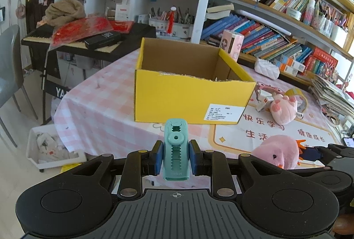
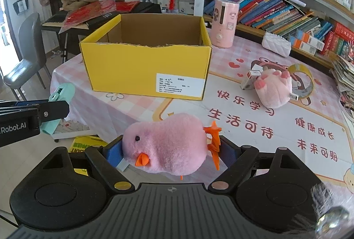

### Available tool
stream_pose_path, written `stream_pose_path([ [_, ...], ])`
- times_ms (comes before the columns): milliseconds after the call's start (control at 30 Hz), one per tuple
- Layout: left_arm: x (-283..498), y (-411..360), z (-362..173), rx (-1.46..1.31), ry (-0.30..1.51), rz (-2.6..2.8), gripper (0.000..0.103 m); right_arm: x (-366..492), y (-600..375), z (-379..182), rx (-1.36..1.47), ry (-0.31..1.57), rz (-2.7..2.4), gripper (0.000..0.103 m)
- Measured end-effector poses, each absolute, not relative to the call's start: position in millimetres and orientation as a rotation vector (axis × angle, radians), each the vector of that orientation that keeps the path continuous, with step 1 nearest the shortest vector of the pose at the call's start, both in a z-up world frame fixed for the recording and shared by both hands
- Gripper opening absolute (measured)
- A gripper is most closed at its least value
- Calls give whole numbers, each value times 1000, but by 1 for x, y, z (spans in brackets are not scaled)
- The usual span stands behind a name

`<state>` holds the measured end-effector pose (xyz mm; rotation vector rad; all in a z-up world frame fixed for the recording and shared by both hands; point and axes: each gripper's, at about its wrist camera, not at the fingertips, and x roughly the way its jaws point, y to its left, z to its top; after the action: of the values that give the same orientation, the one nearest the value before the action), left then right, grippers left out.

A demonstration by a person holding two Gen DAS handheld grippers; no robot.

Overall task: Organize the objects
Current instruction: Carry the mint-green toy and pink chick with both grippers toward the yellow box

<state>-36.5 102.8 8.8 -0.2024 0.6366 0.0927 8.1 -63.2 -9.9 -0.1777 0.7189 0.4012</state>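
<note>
Right, left wrist view first: left gripper (image 1: 176, 156) is clamped tight on a teal plastic clip (image 1: 176, 148), blue pads pressing both sides, clip standing upright between them. Beyond it sits the open yellow cardboard box (image 1: 188, 97), front rim torn, white label at lower right, inside looks bare as far as visible. Only this view looks straight down the clip's toothed face. Part of the pink plush chick (image 1: 278, 155) shows at lower right, with the other tool's black body just behind it.

Right wrist view: right gripper (image 2: 170, 151) holds the pink plush chick (image 2: 166, 146) across its body, jaws wide but both pads pressing into the fur, orange beak facing the camera, orange feet at right. The left tool enters from the left edge side-on, teal clip (image 2: 59, 102) sticking out above and below its fingers. This view alone shows the pink cylinder appliance (image 2: 223, 22) whole, behind the box's right corner.

Still on the table in both views: a pink paw plush (image 2: 274, 90) lying against a tape roll (image 2: 303, 79), a small white carton (image 2: 250, 79) beside them, a white quilted pouch (image 2: 276, 44) further back.

Surface: round table (image 2: 88, 106) with pink checked cloth and a printed mat with red Chinese characters. Room: crowded bookshelves (image 2: 287, 9) at right, a keyboard (image 1: 88, 40) piled with red items at left, grey chair (image 2: 26, 55), white floor bin (image 1: 50, 146).
</note>
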Motion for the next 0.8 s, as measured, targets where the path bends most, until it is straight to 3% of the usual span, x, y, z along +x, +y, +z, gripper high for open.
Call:
stream_pose_path([
  [800,21,116,45,-156,509,105,23,63,-46,30,-173,588,415,84],
])
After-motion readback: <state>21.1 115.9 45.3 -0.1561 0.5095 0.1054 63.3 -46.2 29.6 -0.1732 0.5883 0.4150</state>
